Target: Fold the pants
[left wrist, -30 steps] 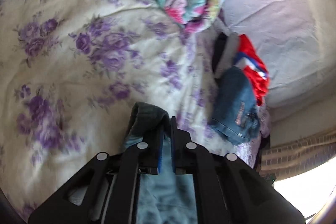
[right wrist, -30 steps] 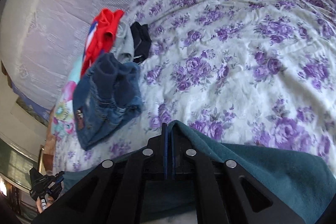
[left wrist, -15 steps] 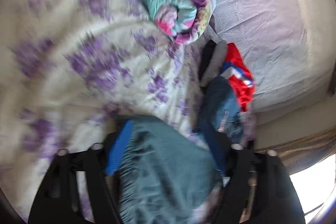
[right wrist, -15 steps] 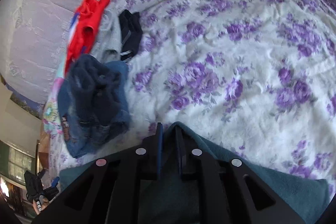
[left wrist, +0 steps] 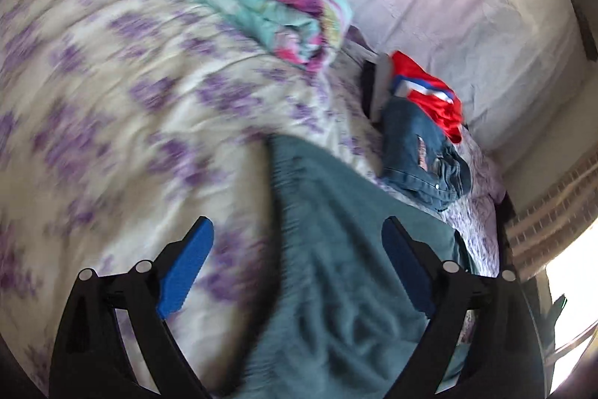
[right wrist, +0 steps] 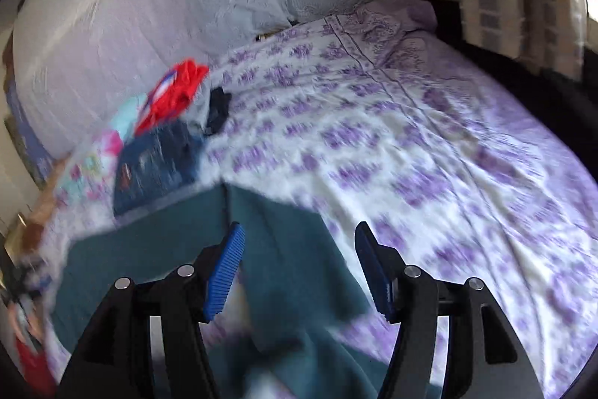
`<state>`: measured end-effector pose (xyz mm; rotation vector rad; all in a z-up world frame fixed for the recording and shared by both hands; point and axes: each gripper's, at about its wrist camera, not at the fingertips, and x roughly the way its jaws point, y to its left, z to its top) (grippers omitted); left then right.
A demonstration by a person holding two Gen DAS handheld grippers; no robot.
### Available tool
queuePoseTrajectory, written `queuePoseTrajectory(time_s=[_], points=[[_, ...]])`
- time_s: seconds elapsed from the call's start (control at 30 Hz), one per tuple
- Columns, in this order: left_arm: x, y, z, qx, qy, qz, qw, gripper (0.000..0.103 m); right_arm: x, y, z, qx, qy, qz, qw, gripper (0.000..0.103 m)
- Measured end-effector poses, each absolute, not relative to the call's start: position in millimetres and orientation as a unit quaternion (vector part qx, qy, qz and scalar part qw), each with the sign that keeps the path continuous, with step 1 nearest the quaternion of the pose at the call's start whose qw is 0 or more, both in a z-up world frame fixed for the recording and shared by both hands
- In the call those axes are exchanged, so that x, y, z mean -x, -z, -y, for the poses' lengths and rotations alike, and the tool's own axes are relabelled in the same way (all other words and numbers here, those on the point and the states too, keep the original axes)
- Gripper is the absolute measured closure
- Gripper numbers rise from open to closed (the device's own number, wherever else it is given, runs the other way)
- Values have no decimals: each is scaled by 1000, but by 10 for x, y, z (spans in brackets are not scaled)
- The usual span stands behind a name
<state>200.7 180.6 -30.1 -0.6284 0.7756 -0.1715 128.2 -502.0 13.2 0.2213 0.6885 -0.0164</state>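
- Your teal pants (left wrist: 336, 268) lie rumpled and soft on the bed (left wrist: 112, 100), just beside the folded jeans (left wrist: 418, 156)
- Your left tongs (left wrist: 295, 264) are opening, released; pants below, untouched
- Your right tongs (right wrist: 299, 268) are opening too; nothing gripped

pants (left wrist: 336, 268) on bed (left wrist: 112, 100) — jeans (left wrist: 418, 152) behind

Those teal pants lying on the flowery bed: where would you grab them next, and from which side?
Probably the far edge of the teal pants, where the cloth ends in a straight line on the bedspread. Come from above, pinching that thin flat edge; the left tool and right tool are opening, pressing nothing.
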Motion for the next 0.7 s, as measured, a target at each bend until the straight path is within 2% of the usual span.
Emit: queuePoseTrajectory(time_s=[0.1, 0.17, 0.2, 0.37, 0.5, 0.6, 0.7], points=[[-1882, 482, -1986, 305, 53, -371, 876, 14, -958, 126, 4881, -29, 35, -341, 939, 46], [-1825, 591, -2055, 314, 47, -367, 874, 14, -907, 222, 4746, 22, 38, -338, 940, 60], [-1798, 587, -2057, 320, 49, -359, 875, 14, -914, 228, 4706, 33, 35, -337, 940, 62], [-1723, 554, -2035, 313, 20, -345, 884, 12, -965, 184, 4312, 101, -10, -319, 943, 63], [-1748, 561, -2008, 309, 21, -347, 885, 7, -975, 269, 4066, 155, -13, -319, 935, 66], [-1751, 570, -2020, 313, 26, -346, 884, 5, -1007, 371, 4053, 186, 12, -331, 925, 83], [-1754, 580, -2021, 313, 29, -349, 883, 5, -1052, 429, 4140, 195, 13, -339, 920, 87]])
